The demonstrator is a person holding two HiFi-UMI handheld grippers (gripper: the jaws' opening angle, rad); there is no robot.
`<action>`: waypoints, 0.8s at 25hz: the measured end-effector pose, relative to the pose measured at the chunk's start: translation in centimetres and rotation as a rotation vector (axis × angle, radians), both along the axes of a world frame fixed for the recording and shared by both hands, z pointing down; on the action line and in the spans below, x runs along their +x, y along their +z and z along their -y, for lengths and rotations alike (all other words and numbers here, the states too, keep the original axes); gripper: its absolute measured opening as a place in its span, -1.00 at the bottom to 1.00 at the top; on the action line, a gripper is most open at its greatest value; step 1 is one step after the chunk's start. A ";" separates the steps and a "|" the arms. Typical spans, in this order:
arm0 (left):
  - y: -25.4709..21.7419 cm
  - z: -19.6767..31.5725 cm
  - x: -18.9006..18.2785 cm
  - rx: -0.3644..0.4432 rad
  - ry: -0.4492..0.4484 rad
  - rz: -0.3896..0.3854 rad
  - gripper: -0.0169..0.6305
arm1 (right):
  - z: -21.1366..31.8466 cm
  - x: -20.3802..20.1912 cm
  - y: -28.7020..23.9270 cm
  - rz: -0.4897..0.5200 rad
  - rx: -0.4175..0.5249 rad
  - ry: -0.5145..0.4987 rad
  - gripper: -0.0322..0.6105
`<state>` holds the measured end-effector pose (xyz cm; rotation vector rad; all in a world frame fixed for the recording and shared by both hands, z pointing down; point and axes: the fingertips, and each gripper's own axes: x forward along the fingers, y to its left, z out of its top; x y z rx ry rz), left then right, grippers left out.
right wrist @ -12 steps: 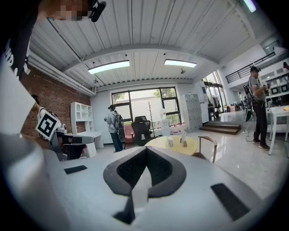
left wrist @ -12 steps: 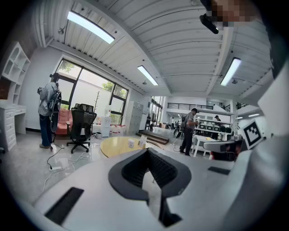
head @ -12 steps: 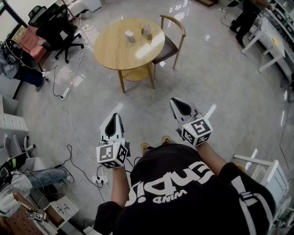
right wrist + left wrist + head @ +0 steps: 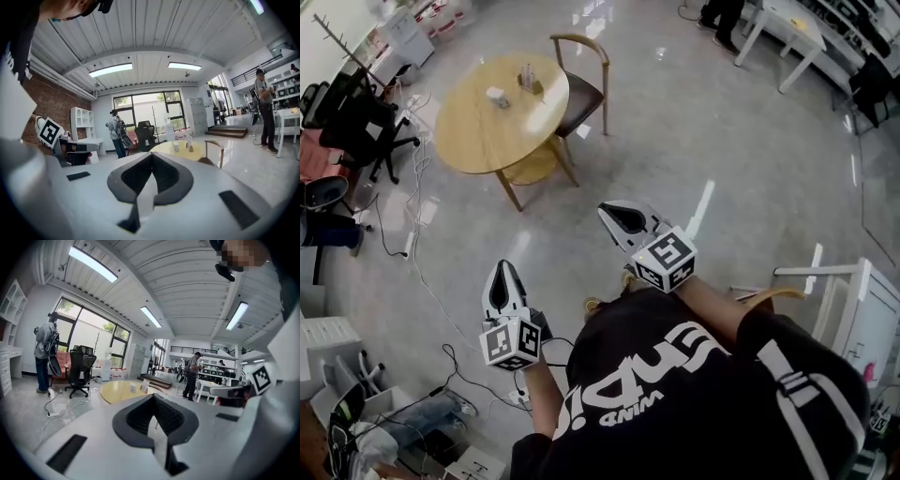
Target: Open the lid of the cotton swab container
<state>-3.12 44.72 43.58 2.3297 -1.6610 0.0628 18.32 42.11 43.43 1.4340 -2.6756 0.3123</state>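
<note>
We hold the left gripper (image 4: pixel 501 270) and right gripper (image 4: pixel 607 211) clenched shut on nothing, above grey floor. The cotton swab container (image 4: pixel 496 96) sits well ahead on a round wooden table (image 4: pixel 467 141).

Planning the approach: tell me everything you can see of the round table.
The round table looks like light wood, with a glossy top, slanted legs and a lower shelf. It stands on the grey floor, ahead of the person. A small white container and a clear upright item rest on top; a wooden chair stands at its edge.
</note>
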 end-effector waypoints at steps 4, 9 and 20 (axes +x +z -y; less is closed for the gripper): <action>0.3 0.3 -0.3 -0.004 0.017 -0.007 -0.92 | -0.2 0.0 0.2 0.009 -0.017 0.040 -0.89; 0.9 0.5 -0.5 -0.003 0.043 0.004 -0.92 | -0.5 -0.2 0.4 0.003 -0.007 0.064 -0.89; 2.6 1.5 -0.8 -0.013 0.135 0.008 -0.92 | -2.1 -0.8 1.7 0.001 -0.013 0.139 -0.89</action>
